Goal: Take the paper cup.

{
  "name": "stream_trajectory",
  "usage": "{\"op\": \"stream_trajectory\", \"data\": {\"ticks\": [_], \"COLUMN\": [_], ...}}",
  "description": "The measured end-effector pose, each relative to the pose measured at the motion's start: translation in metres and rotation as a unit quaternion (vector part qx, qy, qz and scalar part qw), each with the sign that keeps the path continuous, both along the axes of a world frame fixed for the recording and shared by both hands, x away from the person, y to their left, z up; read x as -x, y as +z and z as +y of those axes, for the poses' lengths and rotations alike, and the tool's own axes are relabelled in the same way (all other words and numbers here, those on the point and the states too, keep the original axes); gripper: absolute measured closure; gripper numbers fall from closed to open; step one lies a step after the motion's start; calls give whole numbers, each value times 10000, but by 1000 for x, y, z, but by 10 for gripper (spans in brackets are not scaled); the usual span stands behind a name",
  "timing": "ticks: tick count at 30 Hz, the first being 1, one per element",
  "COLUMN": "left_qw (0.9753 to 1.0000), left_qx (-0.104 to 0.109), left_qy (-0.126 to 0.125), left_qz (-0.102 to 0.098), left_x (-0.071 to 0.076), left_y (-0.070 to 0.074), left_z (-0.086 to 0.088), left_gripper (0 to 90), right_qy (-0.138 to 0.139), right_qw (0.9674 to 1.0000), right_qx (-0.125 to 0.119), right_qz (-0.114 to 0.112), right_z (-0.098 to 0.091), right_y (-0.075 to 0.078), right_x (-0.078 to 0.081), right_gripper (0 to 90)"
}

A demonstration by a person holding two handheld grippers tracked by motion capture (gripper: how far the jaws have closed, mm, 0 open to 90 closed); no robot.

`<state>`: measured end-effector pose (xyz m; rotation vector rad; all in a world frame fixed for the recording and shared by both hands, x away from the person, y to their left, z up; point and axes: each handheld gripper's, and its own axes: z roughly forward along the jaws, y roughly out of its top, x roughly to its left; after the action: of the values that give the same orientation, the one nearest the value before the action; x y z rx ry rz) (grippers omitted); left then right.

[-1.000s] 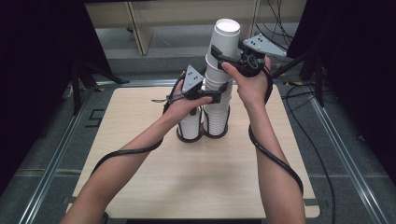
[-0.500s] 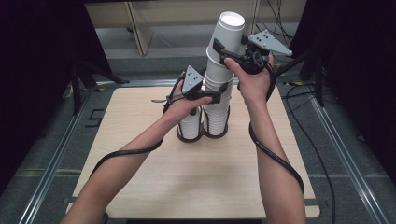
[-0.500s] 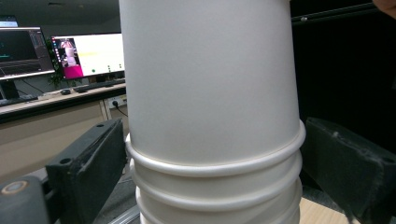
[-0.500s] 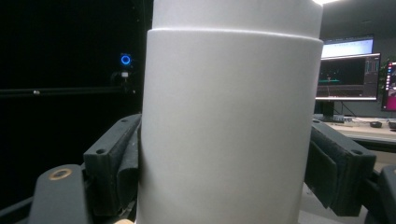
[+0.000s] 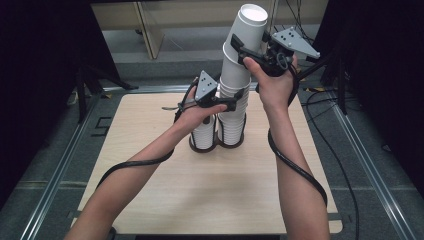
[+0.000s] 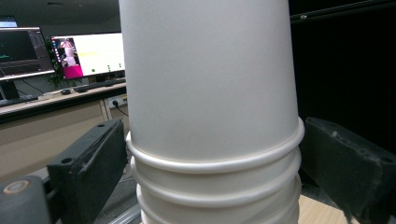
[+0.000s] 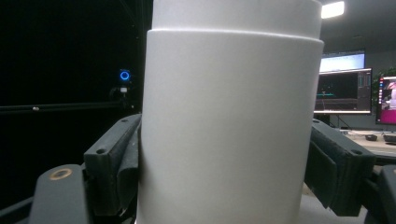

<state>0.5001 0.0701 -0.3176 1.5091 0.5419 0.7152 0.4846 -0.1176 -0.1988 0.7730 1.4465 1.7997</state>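
Left gripper [image 5: 235,102]: jaws pinch the tall stack of white cups [image 5: 231,117] at its upper rims; in the left gripper view each jaw sits tight against the stack's side, just under the rolled lips. It pins the stack down. The stack stands in the right ring of a dark two-ring holder [image 5: 216,145] near the table's [image 5: 150,190] middle; a shorter stack [image 5: 202,134] fills the left ring, mostly behind the left hand.

Right gripper [image 5: 246,54], farther and higher: jaws clamp the wall of the upside-down top cups [image 5: 242,42], pads pressed to both sides in the right gripper view.

Change over the last second: the gripped upper section now sits higher and leans more to the right and away than before, its flat base nearer the frame's top. The left hand has not moved.

Reading: the nested cups look to be coming loose from the stack below. The pull is underway, not finished; the lifted section still overlaps the lower rims.
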Motion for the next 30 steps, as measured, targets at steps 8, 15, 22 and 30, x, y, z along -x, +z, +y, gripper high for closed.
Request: {"op": "stream_trajectory", "data": {"ticks": [8,15,22,30], "left_qw": [10000,10000,10000,9999], "left_qx": [-8,-15,-36,-74], "left_qy": [-9,-27,26,-8], "left_qz": [-7,-4,-48,-81], "left_x": [2,3,3,8], "left_y": [-1,-1,0,6], "left_z": [-2,-2,-1,1], "left_gripper": [77,76,48,29], "right_qy": [-37,-32,3,-83], "right_qw": [9996,9989,9983,9986], "right_qx": [-174,-383,-517,-447], "right_qz": [-207,-263,-280,-263], "right_z": [-6,-9,-15,-20], "right_y": [7,8,13,9], "right_x": [8,12,19,30], "right_gripper": [210,211,211,211]}}
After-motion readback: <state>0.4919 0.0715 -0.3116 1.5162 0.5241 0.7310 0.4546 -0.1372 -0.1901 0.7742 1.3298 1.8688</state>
